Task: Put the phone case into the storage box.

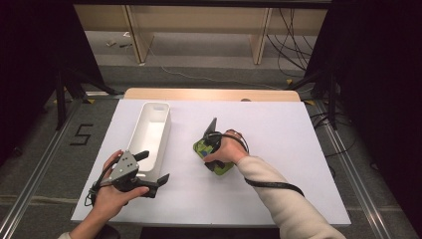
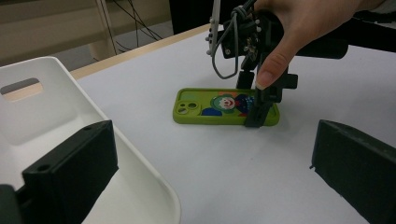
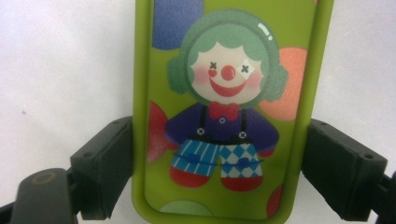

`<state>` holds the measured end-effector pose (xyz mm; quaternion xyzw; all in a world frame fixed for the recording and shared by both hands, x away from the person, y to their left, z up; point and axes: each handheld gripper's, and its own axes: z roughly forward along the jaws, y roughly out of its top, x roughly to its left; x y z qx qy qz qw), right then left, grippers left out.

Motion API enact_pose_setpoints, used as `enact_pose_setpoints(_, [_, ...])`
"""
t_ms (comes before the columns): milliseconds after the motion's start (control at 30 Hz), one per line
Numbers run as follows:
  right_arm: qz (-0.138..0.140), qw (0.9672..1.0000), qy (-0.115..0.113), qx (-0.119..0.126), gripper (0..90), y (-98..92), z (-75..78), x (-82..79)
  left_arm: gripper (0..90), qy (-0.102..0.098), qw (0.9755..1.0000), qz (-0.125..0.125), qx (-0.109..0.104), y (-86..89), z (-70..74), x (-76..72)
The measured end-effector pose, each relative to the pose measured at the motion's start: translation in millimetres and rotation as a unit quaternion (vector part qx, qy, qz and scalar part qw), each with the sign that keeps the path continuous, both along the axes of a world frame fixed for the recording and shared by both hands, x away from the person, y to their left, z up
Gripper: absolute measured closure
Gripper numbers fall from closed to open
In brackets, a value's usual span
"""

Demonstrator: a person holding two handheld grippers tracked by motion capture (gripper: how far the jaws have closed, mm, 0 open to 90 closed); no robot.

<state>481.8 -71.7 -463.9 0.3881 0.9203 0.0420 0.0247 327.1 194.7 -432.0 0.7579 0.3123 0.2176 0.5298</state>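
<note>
A green phone case [image 3: 224, 93] printed with a clown lies flat on the white table [image 1: 278, 139], also seen as the phone case [image 1: 201, 147] and the phone case [image 2: 205, 109]. My right gripper [image 3: 219, 172] points down over its lower end. Both jaws press against its long edges, so it is shut on the case. From the left gripper view, the right gripper [image 2: 254, 112] stands upright on the case under a hand. My left gripper [image 1: 152, 167] is open and holds nothing, beside the near end of the white bin [image 1: 168, 124]; the left gripper [image 2: 210, 177] faces the case.
The long white bin [image 2: 56, 107] has nothing in it and runs away from me left of the case. A wooden edge [image 1: 209, 93] borders the table's far side. Cables and shelf legs lie on the floor beyond.
</note>
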Motion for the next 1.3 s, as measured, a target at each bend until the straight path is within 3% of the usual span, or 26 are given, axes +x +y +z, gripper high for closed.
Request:
enact_pose_setpoints(733, [-0.007, 0.9999, 0.000, 0.016, 16.9, -3.0, 11.9, -0.8, 0.0, 0.000, 1.0000, 0.000, -0.001, -0.2, 0.0, 0.0])
enact_pose_setpoints(1300, [-0.004, 0.9988, -0.027, 0.042, 17.0, -12.5, 28.2, -6.1, 0.0, 0.000, 1.0000, 0.001, -0.002, -0.3, 0.1, 0.1])
